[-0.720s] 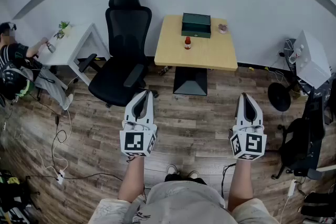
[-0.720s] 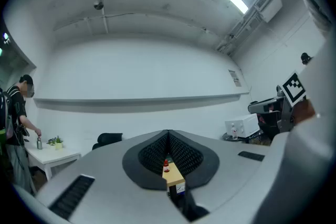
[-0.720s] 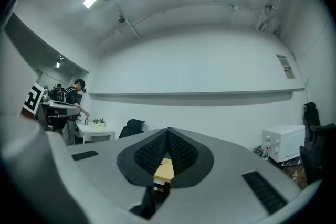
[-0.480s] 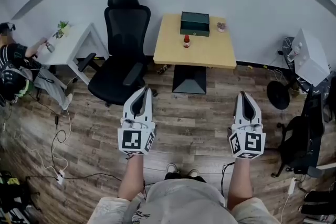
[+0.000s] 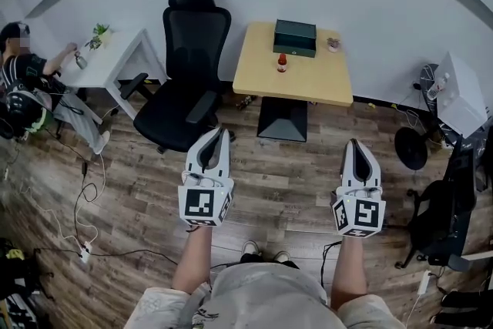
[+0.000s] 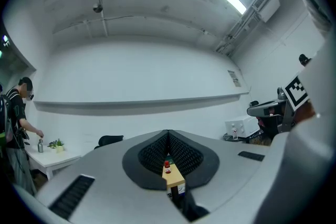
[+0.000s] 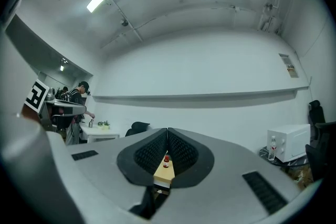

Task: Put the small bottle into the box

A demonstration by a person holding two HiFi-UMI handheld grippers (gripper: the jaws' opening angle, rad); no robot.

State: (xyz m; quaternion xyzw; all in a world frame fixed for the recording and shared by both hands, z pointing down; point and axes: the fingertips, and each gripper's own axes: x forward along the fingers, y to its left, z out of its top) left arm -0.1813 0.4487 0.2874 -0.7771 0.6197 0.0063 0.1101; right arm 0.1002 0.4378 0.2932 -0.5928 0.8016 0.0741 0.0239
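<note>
So, approach step: left gripper [image 5: 221, 135] and right gripper [image 5: 354, 144] empty, jaws pressed together, well apart from table [image 5: 316, 85]. Next probably: close in, spread jaws, pinch bottle [image 5: 282, 62] near box [image 5: 295, 38].

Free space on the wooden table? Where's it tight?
Bare: front half of the table, nearer than the small bottle, and the strip left of it. Tight: the back edge, with the box and a small object.
</note>
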